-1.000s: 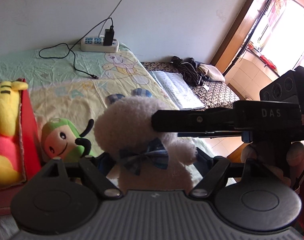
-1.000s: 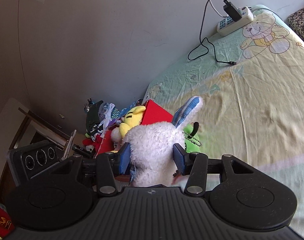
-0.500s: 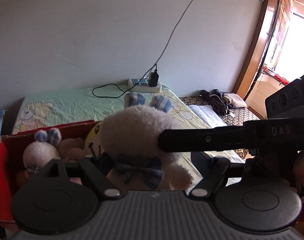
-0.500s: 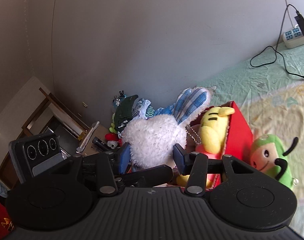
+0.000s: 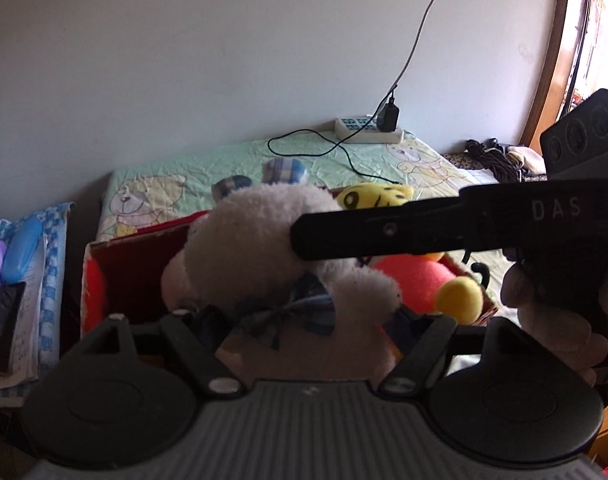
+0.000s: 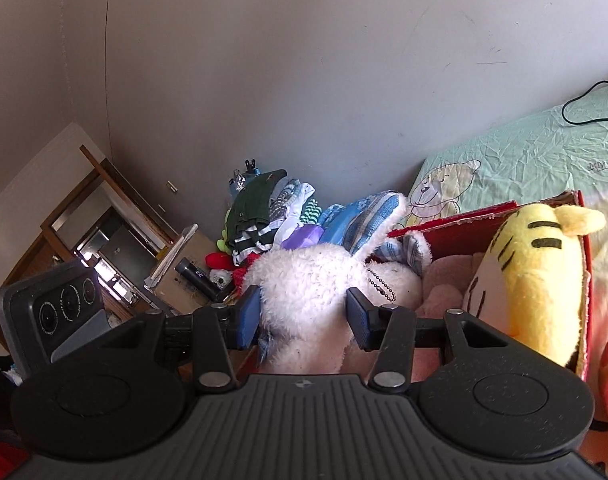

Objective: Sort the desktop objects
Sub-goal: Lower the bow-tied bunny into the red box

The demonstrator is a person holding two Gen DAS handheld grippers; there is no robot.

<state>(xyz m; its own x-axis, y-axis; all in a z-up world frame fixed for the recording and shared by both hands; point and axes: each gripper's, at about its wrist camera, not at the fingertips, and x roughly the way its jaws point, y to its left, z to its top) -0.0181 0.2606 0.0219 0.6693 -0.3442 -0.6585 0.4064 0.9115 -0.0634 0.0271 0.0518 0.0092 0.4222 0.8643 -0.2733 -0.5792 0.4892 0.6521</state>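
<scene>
A white plush bunny with blue checked ears and a bow tie hangs over the open red box. My left gripper is shut on its lower body from the front. In the left wrist view one black finger of the right gripper crosses the bunny's head. In the right wrist view my right gripper clamps the bunny between its blue pads, above the box's near-left corner. The red box holds a yellow striped plush and pink plush toys. An orange-and-yellow plush lies to the bunny's right.
The box stands on a bed with a green cartoon sheet. A power strip with a charger and black cable lies by the wall. Left of the bed are a blue case and a clothes pile. A hand grips the right tool.
Both grippers carried the bunny from over the bed sheet leftwards to above the red box. The green plush has dropped out of view, and the box's inside now shows.
</scene>
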